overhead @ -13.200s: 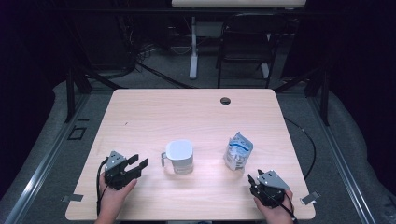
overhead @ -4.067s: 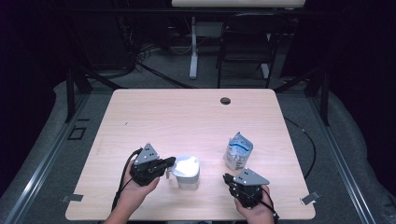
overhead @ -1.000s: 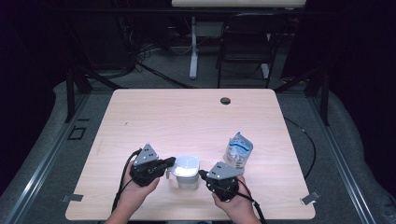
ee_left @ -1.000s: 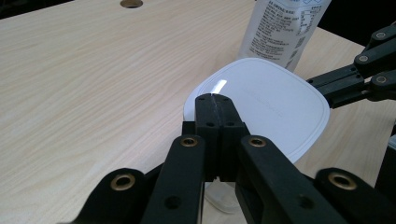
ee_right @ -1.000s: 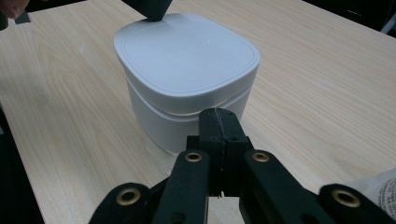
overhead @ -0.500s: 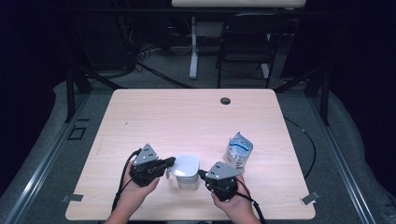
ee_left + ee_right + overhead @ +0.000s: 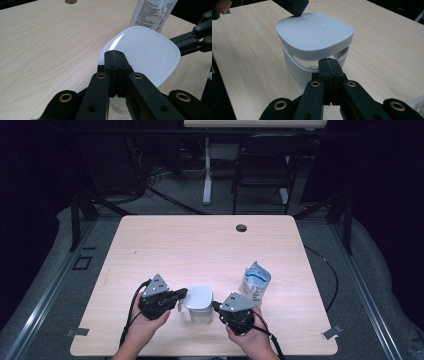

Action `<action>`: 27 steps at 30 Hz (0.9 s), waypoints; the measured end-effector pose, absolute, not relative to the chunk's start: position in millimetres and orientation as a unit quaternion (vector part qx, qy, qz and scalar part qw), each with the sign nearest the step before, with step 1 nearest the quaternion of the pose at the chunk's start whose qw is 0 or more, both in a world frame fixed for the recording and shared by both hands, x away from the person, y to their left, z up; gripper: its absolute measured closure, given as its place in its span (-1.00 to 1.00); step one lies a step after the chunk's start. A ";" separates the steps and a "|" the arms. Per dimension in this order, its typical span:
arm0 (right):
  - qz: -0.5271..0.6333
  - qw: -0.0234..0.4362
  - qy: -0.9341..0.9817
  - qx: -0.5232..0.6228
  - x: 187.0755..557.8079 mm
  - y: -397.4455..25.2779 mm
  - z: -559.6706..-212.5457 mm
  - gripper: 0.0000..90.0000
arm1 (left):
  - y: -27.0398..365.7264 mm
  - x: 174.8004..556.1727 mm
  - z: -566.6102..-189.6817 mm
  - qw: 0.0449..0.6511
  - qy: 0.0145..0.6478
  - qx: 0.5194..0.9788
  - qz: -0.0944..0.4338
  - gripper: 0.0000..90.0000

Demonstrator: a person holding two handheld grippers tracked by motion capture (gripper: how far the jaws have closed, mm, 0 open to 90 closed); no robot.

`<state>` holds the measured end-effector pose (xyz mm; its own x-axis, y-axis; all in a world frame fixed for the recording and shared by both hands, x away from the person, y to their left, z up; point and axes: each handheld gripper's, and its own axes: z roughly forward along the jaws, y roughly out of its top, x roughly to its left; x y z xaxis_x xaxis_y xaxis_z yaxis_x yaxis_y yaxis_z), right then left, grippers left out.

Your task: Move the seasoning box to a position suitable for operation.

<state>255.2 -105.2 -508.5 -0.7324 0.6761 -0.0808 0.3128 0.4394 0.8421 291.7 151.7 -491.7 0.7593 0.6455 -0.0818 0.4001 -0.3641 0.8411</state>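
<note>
My left tongs (image 7: 181,293) are clenched at the rounded white plastic lid (image 7: 198,297), which sits on the clear square container (image 7: 312,65) near the pale wooden surface's (image 7: 200,245) front edge; my right tongs (image 7: 216,305), pressed together, touch its rim.

Lid (image 7: 314,31): white. Container (image 7: 298,71): white band, clear glass. Pouch (image 7: 255,281): white, blue print. Table (image 7: 200,245): pale wood grain. Grippers: black.

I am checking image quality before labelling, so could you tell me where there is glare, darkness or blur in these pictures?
High view: the table is evenly lit, the room around it nearly black. Left gripper view: a bright glare streak lies on the white lid near its edge; the left hand-held gripper looks soft up close. Right gripper view: faint sheen on the lid, and the pouch at the corner is blurred.
</note>
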 end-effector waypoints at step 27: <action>0.441 0.213 0.820 0.297 256.1 -102.2 -498.6 1.00 | 153.7 291.1 -492.2 0.464 0.325 0.814 0.132 1.00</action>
